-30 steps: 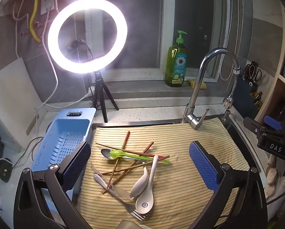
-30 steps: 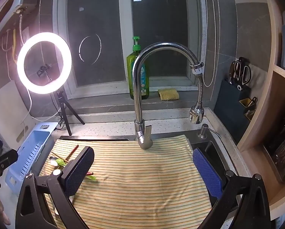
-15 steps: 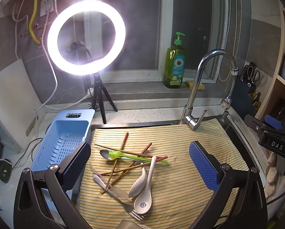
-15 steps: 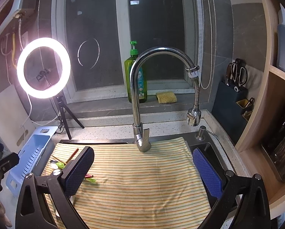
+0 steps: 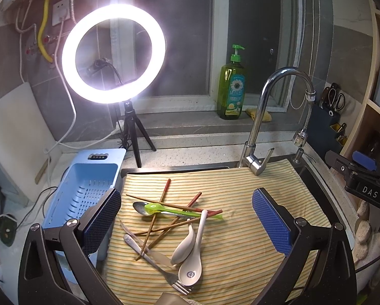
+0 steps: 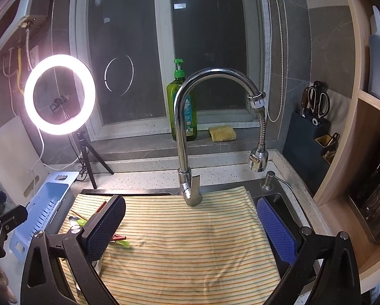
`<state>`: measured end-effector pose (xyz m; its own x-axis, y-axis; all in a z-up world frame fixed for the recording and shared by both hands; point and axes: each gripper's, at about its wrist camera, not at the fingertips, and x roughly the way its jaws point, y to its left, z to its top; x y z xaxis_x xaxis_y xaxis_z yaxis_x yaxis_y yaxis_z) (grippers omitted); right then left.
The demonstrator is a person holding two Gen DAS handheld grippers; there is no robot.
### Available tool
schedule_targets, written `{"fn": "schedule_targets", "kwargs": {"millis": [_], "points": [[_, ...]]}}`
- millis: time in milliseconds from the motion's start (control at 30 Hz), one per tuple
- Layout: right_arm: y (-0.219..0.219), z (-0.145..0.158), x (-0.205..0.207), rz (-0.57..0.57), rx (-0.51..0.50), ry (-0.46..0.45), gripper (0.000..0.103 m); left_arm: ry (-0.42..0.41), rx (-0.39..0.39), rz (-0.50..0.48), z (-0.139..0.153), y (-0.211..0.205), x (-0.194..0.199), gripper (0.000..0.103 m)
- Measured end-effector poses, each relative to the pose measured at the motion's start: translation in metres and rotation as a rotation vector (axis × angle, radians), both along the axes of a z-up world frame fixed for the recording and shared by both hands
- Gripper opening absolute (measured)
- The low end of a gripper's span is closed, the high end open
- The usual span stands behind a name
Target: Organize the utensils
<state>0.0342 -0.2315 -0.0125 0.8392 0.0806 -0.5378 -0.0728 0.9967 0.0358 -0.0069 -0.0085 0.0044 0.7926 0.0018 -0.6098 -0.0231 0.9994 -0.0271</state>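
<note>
A pile of utensils lies on the striped yellow cloth (image 5: 240, 249): several brown chopsticks (image 5: 164, 228), a green plastic spoon (image 5: 164, 209), a metal spoon (image 5: 141, 208), two white ceramic spoons (image 5: 192, 254), a fork (image 5: 174, 280) and a knife (image 5: 149, 250). My left gripper (image 5: 187, 218) is open and empty, held above the pile. My right gripper (image 6: 190, 223) is open and empty over the bare right part of the cloth (image 6: 190, 254); chopstick ends and the green spoon tip (image 6: 121, 241) show by its left finger.
A light blue slotted basket (image 5: 85, 193) stands left of the cloth. A chrome faucet (image 6: 187, 137) rises at the cloth's far edge. A ring light on a tripod (image 5: 113, 53), a green soap bottle (image 5: 230, 89) and a sponge (image 6: 221, 133) are behind. Wooden shelves (image 6: 367, 152) are at right.
Both grippers have lifted and drawn back slightly, so the scene sits a little lower and farther in each view. Both stay open; the utensils have not moved.
</note>
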Motion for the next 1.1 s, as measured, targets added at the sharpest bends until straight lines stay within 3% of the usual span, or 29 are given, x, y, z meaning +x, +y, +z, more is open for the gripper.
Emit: {"fn": "schedule_targets", "kwargs": {"millis": [1100], "points": [[0.001, -0.001, 0.0019, 0.001, 0.0, 0.01, 0.102, 0.008, -0.003, -0.011, -0.0036, -0.0005, 0.0025, 0.102]]}}
